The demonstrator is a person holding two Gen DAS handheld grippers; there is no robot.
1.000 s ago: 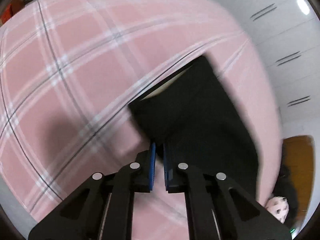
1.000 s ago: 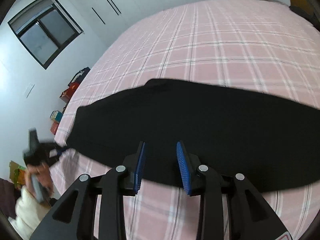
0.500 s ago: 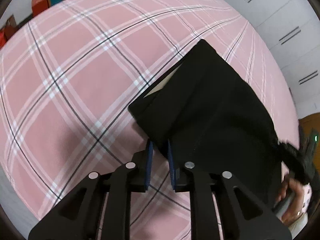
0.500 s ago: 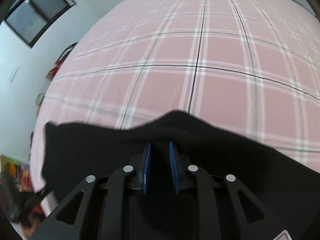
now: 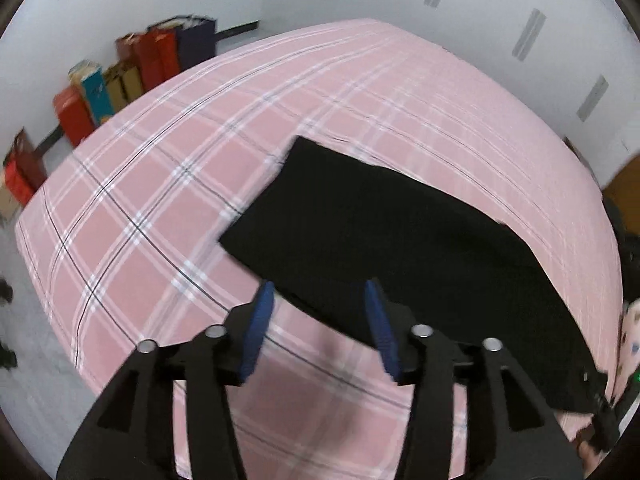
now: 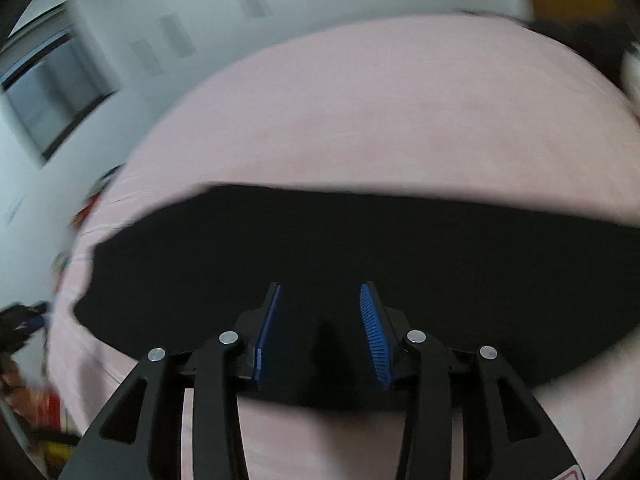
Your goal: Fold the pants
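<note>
The black pants (image 5: 392,240) lie flat on the pink plaid bed (image 5: 168,184) as a long dark strip. My left gripper (image 5: 320,296) is open and empty, raised above the near edge of the pants' end. In the right wrist view the pants (image 6: 360,248) stretch across the frame, blurred by motion. My right gripper (image 6: 320,300) is open and empty, over the near edge of the pants' middle.
Red, teal and dark boxes and bags (image 5: 120,76) stand on the floor along the wall beyond the bed's far left corner. A dark window (image 6: 52,96) is in the wall at left. White cabinet doors (image 5: 520,40) stand behind the bed.
Both grippers were shut on the pants' edge half a second ago; both have now opened, let go and pulled back and up. The pants lie flat.
</note>
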